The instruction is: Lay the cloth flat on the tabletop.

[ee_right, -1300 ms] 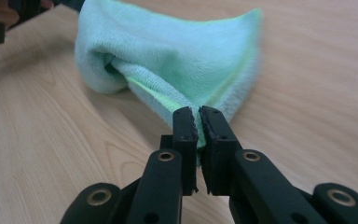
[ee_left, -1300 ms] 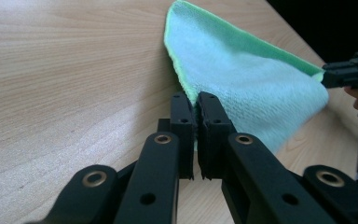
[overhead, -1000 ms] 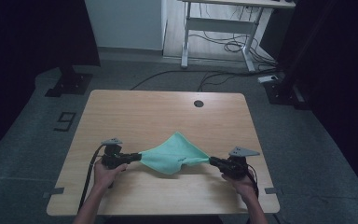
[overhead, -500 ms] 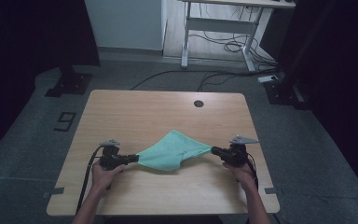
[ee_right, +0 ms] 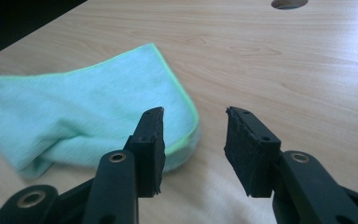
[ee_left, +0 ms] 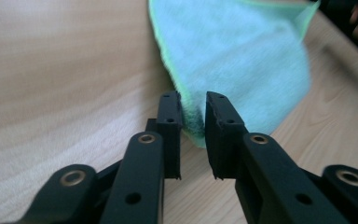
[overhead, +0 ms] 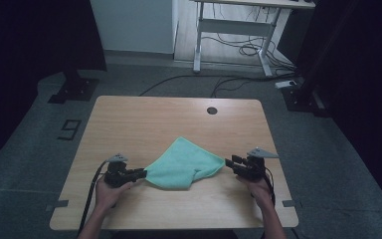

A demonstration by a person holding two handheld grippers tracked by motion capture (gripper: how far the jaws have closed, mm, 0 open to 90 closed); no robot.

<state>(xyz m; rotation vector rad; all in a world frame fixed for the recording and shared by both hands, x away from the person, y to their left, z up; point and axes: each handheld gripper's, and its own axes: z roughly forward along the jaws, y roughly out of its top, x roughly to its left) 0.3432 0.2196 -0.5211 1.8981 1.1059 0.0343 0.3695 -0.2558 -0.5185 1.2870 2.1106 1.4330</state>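
Both tongs just opened: left tongs (ee_left: 193, 126) straddle the cloth (overhead: 181, 164) corner; right tongs (ee_right: 193, 140) released beside it.

Cloth (overhead: 182, 164) mid-frame: mint green, brighter green hem. Table (overhead: 129, 119): light wood grain, dark round hole upper right. Grippers black. Floor grey, top-left wall white.

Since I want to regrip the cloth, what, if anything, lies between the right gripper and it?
Nothing visible does. The right gripper, jaws just opened, faces the green cloth across bare table; the cloth's near fold lies just beyond its left jaw.
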